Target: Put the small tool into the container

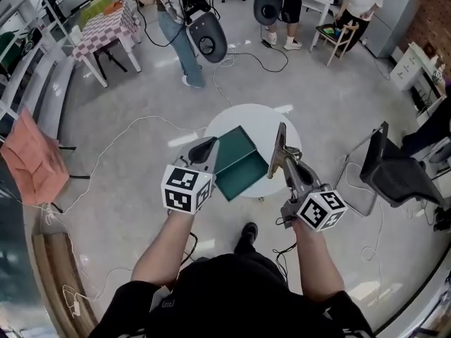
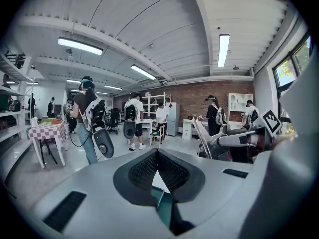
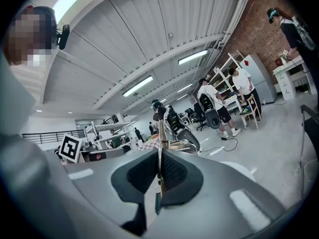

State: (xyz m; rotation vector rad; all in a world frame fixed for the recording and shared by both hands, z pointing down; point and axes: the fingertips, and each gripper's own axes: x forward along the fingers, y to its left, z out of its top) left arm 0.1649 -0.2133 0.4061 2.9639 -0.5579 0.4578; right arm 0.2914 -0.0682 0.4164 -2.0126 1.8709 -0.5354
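A green open box, the container point(image 1: 239, 164), stands on a small round white table point(image 1: 262, 117) in the head view. My left gripper point(image 1: 209, 147) is at its left wall and shut on it; the green wall point(image 2: 164, 206) shows wedged between the jaws in the left gripper view. My right gripper point(image 1: 286, 163) hovers at the box's right side, shut on the small tool point(image 1: 280, 145), a thin flat metal blade that sticks out past the jaws. In the right gripper view the tool point(image 3: 159, 151) is seen edge-on between the closed jaws. The box's inside looks bare.
A black chair point(image 1: 394, 173) stands to the right of the table. Cables point(image 1: 141, 129) trail over the floor. Several people stand or sit at the far side, by a checked table point(image 1: 106, 27). An orange cloth point(image 1: 32, 159) hangs at the left.
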